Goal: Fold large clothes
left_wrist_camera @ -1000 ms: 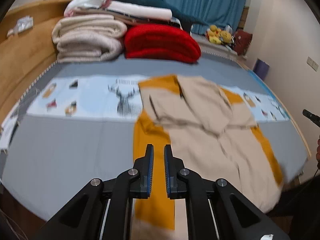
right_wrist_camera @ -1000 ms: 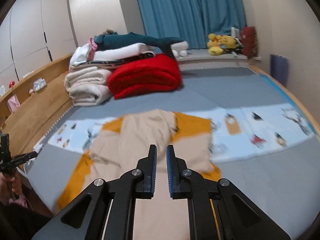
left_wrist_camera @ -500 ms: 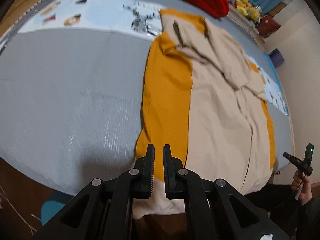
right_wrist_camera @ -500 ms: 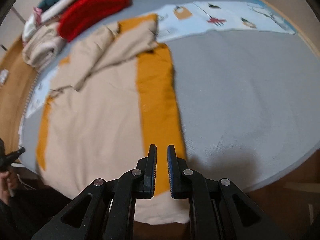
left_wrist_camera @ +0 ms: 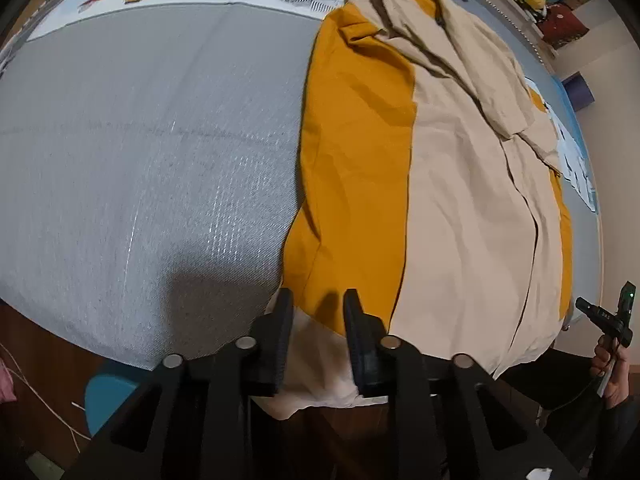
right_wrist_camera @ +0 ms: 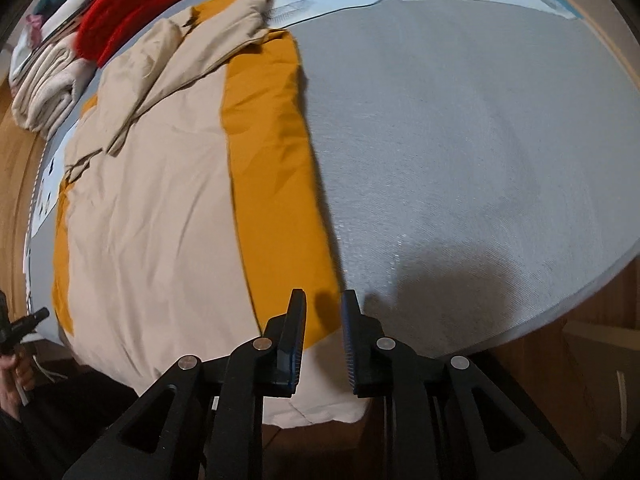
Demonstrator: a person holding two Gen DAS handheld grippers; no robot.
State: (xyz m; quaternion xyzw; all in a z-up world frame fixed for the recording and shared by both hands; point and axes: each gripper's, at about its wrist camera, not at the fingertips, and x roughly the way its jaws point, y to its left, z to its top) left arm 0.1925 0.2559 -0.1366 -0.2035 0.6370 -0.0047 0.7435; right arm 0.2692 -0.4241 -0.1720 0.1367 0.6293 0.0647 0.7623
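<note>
Both grippers are now pointing steeply down at the near hem of the garment (left_wrist_camera: 460, 200), where a second ago they were looking across the bed at the stacked blankets. Their jaws have just been opening: the left gripper (left_wrist_camera: 317, 312) is standing narrowly parted over the hem's left corner, and the right gripper (right_wrist_camera: 323, 312) is likewise narrowly parted over the right corner, with cloth showing in each gap but no pad pressing on it yet.

This beige and mustard piece is lying spread lengthwise on the grey bed (left_wrist_camera: 140, 160), its sleeves already laid in across the chest and its pale hem band hanging slightly over the near edge. It is looking soft, limp and fairly light, probably a woven cotton that is going to sag and drag rather than hold shape. Pinching both layers at the two hem corners, right on the thicker band, seems the safest hold; a shallow grip is risking a slip or picking up only the top layer.
</note>
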